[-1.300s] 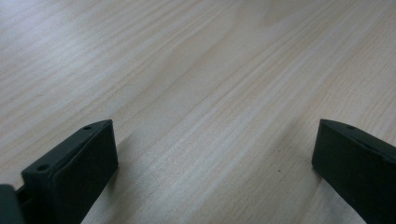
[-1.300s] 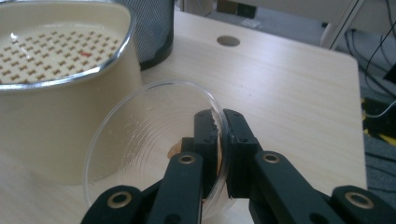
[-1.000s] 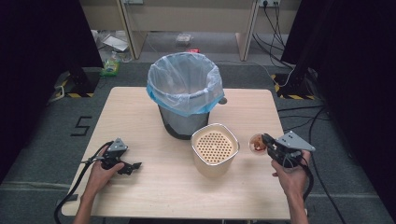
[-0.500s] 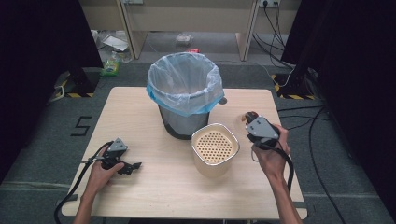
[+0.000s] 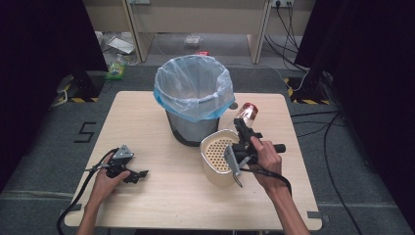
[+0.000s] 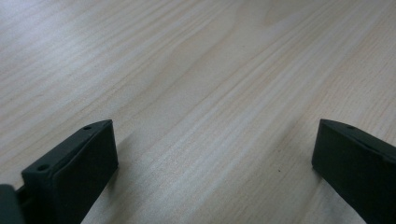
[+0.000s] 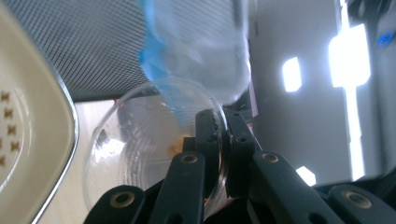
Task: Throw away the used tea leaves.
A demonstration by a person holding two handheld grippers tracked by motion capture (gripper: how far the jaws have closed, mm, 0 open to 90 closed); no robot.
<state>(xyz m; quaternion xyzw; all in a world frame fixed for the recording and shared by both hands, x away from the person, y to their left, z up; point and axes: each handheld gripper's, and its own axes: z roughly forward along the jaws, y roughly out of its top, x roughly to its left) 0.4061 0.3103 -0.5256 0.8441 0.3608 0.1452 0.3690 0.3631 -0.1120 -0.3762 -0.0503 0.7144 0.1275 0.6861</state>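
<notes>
My right gripper (image 5: pixel 243 128) pinches rim of clear cup (image 7: pixel 154 140), lifted beside bin (image 5: pixel 195 100). Thin, light, slippery plastic; squeeze gently at rim. Left gripper (image 5: pixel 131 173) spread, on table (image 5: pixel 161 205).

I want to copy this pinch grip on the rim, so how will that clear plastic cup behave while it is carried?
The clear plastic cup looks thin-walled, so it probably flexes under the right tongs, which pinch only its rim. It seems nearly empty, with one small orange bit inside, so likely very light. The smooth plastic may slip or pivot if jolted.
</notes>
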